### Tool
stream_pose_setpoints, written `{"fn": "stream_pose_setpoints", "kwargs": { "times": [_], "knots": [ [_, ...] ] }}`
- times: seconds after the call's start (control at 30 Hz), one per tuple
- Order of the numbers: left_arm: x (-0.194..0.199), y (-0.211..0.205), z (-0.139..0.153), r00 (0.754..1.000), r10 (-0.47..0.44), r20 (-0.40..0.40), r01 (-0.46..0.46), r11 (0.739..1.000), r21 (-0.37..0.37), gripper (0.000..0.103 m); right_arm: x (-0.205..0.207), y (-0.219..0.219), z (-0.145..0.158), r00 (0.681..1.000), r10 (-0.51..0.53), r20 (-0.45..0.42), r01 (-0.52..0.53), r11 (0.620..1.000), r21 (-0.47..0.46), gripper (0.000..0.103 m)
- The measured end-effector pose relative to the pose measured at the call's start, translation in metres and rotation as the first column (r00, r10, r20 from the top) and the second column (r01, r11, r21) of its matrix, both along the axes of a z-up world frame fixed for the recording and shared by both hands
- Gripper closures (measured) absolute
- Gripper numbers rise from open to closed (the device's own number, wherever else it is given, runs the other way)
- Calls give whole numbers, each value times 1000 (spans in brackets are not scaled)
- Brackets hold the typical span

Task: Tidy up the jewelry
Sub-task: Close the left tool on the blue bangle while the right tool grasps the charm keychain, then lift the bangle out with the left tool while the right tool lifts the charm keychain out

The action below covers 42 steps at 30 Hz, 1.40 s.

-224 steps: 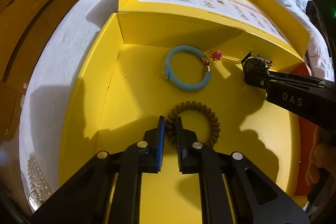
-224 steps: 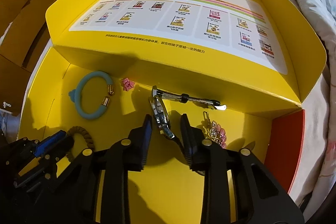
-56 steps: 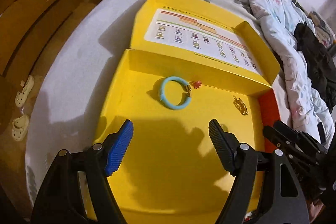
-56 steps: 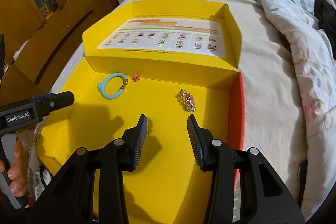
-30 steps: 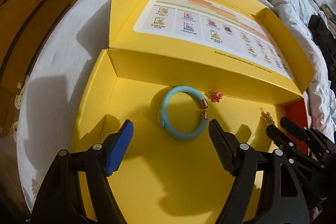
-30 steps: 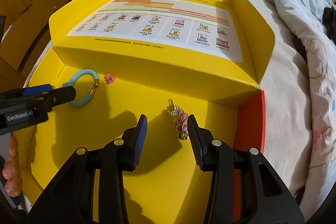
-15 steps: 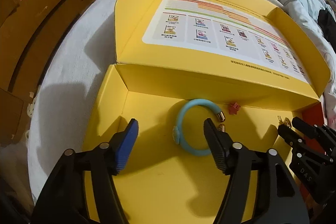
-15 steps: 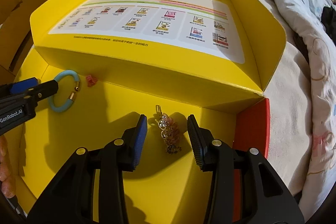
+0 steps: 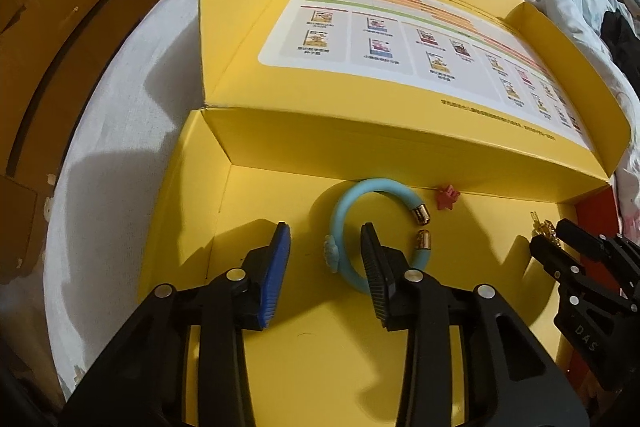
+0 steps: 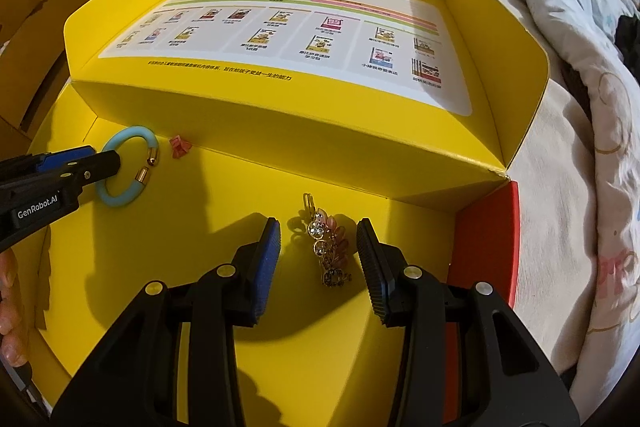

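Note:
A light blue open bracelet (image 9: 352, 203) with gold end caps lies on the floor of the open yellow box (image 9: 280, 367). My left gripper (image 9: 325, 259) is open, its right finger over the bracelet's near arc, its left finger outside the ring. A jewelled pink and gold hair clip (image 10: 329, 251) lies between the open fingers of my right gripper (image 10: 318, 259). The bracelet also shows in the right wrist view (image 10: 120, 195), and the clip in the left wrist view (image 9: 542, 229). A small red star charm (image 9: 447, 195) lies by the back wall.
The box lid (image 10: 304, 43) with a printed sheet lies open behind the tray. A red side flap (image 10: 484, 251) stands at the box's right. The box rests on a bed with pale bedding (image 10: 580, 163). Wooden furniture (image 9: 60, 27) is to the left.
Both grippers have moved forward and down into the box. The left one has narrowed and now straddles the bracelet's near side; the right one now straddles the hair clip.

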<state>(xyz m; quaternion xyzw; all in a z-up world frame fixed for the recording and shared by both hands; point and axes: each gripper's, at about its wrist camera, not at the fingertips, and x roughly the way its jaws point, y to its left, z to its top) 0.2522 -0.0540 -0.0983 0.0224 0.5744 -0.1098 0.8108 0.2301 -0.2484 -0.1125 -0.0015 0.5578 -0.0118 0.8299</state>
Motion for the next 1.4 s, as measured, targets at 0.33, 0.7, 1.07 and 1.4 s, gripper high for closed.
{"fn": "stream_pose_setpoints", "kwargs": {
  "times": [0.33,0.7,1.07,1.4],
  "knots": [
    [4,1,-2,1000,0,3,0,1000,-21,91,-1,-3,0,1000,-19,5,19,1000,16,64],
    [0,-1,-1,1000,-3,-10,2,999,-53,92,-9,-11,3,999,-51,-9,51,998,34,86],
    [-6,3,17,1000,0,2,0,995,-104,92,-19,-15,12,997,-74,4,73,994,77,87],
    [-25,5,48,1000,-8,30,13,990,-142,92,-44,-23,55,993,-93,66,84,988,126,87]
  ]
}}
